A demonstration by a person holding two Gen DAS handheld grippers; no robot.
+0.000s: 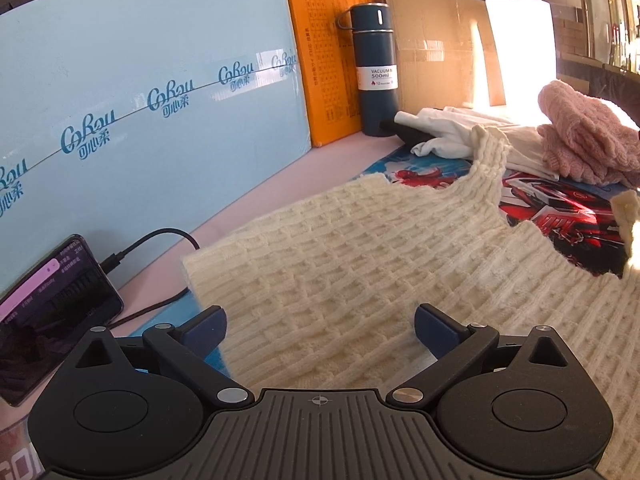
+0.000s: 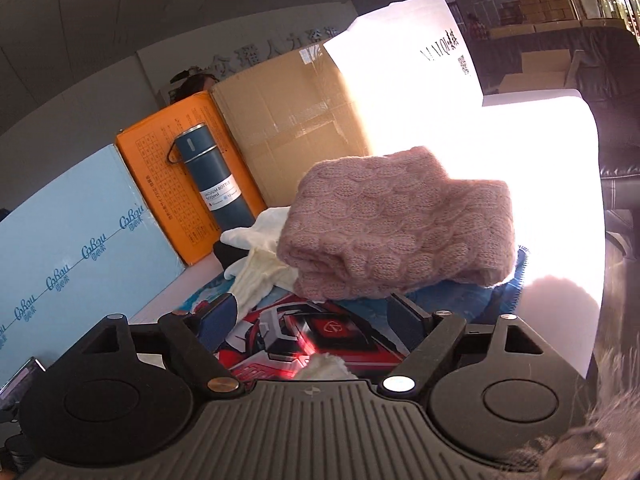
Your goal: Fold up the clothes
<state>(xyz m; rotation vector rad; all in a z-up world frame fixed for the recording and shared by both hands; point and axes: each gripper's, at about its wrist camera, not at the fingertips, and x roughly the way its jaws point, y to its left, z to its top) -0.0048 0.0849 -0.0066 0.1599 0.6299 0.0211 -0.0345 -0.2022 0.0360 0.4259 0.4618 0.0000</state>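
Left wrist alone shows cream sweater (image 1: 340,272); both grippers' jaws gape empty.

An office or storeroom turned workspace: wall lettering (image 2: 276,56) upper centre, stacked cartons (image 2: 536,0) at upper right, a cardboard box (image 2: 288,108) mid-frame.

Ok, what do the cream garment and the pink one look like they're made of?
Cream sweater: looks like chunky waffle-knit yarn, matte, with a raised grid texture. Pink sweater: looks like a softer, fuzzy cable knit, with a hazy surface and rounded rope pattern. Fibre type can't be told.
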